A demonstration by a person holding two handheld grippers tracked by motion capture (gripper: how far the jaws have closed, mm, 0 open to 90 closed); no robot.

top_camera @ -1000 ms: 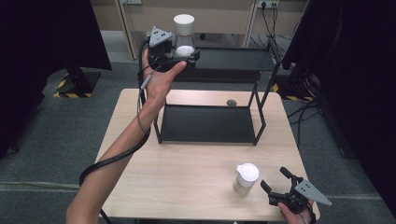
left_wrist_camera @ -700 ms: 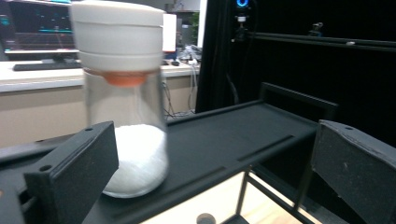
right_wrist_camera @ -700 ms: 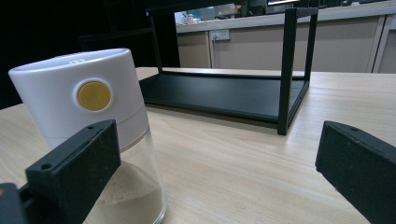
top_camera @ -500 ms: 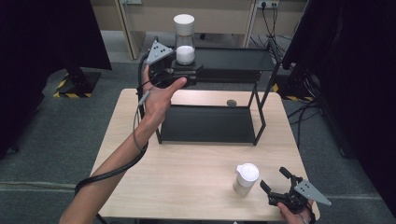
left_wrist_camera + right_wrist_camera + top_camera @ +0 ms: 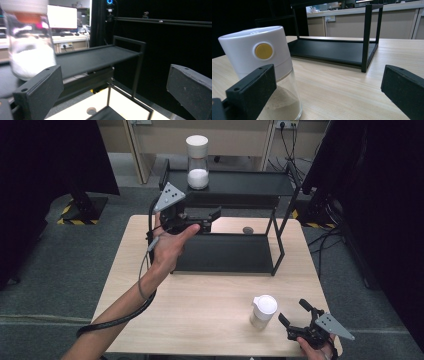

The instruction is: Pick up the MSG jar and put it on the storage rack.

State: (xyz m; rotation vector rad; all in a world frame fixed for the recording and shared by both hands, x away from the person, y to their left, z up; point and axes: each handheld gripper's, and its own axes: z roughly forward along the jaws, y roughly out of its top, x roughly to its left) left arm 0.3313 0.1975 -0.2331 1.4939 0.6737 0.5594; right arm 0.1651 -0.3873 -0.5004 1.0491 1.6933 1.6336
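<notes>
One white-capped jar (image 5: pixel 197 162) already stands on the black rack's (image 5: pixel 235 184) top shelf, the left gripper (image 5: pixel 216 213) hanging empty beside it with jaws apart, while a second jar (image 5: pixel 263 311) waits on the table (image 5: pixel 210 300) by the wide-open, empty right gripper (image 5: pixel 292 313)

Left gripper (image 5: pixel 212 217) raised, right gripper (image 5: pixel 294 312) low, both jaws apparently apart.
</notes>
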